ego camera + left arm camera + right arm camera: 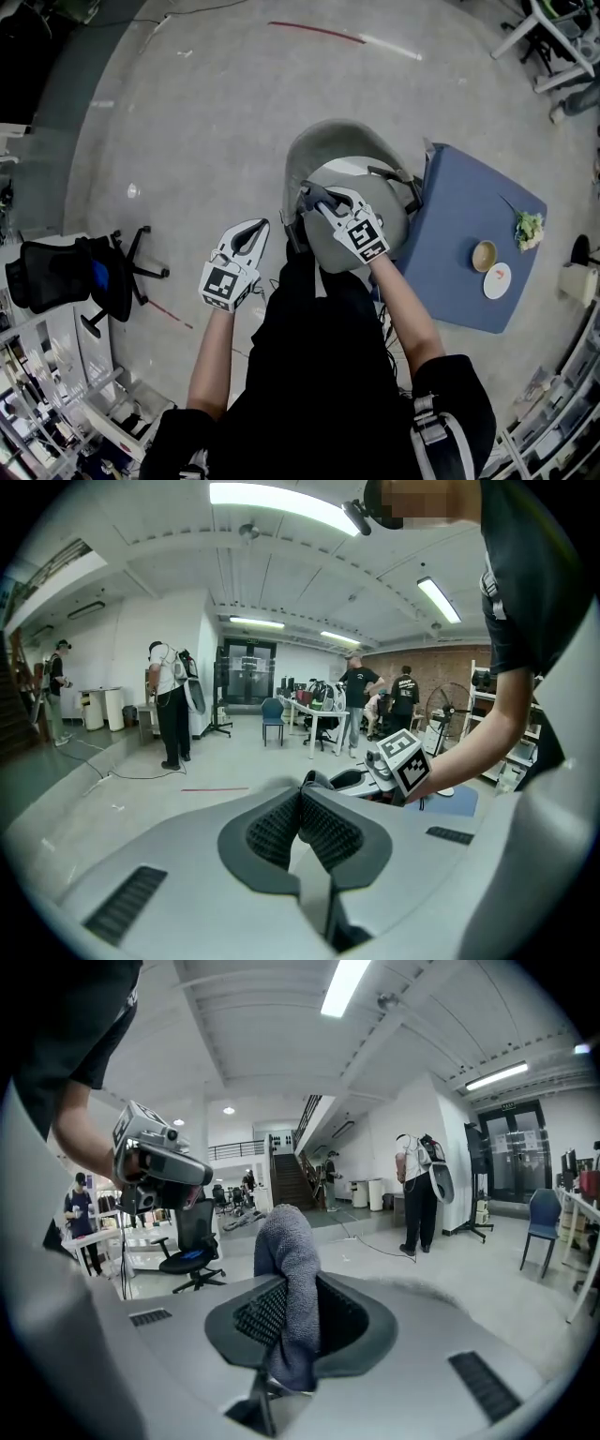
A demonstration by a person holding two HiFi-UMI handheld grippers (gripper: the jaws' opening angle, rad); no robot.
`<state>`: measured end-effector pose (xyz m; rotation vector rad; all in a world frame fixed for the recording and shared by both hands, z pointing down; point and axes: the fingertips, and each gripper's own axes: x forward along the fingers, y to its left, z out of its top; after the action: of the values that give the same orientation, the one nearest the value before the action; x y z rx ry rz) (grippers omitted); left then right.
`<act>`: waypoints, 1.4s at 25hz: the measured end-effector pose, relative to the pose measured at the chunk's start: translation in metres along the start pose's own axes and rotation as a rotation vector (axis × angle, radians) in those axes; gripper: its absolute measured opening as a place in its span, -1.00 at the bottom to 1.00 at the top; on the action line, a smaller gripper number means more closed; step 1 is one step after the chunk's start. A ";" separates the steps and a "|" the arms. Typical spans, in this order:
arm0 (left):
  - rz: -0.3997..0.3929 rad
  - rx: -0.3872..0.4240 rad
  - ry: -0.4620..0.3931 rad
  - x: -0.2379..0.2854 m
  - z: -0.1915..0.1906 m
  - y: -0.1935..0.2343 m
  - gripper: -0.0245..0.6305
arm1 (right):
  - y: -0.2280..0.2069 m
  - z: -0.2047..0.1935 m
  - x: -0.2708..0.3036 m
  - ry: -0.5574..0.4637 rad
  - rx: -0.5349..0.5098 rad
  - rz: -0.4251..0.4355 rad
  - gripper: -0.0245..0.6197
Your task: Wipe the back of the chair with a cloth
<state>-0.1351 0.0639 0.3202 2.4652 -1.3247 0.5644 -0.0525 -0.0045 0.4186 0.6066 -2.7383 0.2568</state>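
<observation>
Gripping a grey cloth [284, 1269] firmly between the narrowed jaws of the right gripper [315, 197], with a folded hump of it poking up past the tips. Holding that gripper over the grey shell chair [323, 141], just inside the left edge of its curved back, with the blue table [459, 225] just beside the chair on the far side. Showing only open room beyond the cloth in the right gripper view and no chair surface, so probably not yet pressing the cloth on the back; contact impossible to settle from the head view. Judging the step as bringing the cloth to the backrest, at or just short of the start of wiping.

Calling next for turning the cloth's free end toward the shell, laying it flat against the back, and sweeping along the curve with steady pressure, without loosening the grip.

Reaching the right forearm forward and slightly inward from the body, marker cube facing up. Hanging the left gripper [250, 232] off to the chair's left, apart from it, forearm stretched ahead, jaws pressed together on nothing, taking no part in the work. Possibly needing it to steady the chair, should the chair shift under the wipe.
</observation>
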 end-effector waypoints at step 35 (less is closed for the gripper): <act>0.017 -0.124 -0.080 0.094 -0.010 0.074 -0.85 | -0.122 -0.083 0.162 0.103 0.134 -0.097 -0.64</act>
<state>-0.1523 -0.0402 0.3771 2.4007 -1.3686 0.3790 -0.1152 -0.1544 0.5651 0.7381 -2.5998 0.4386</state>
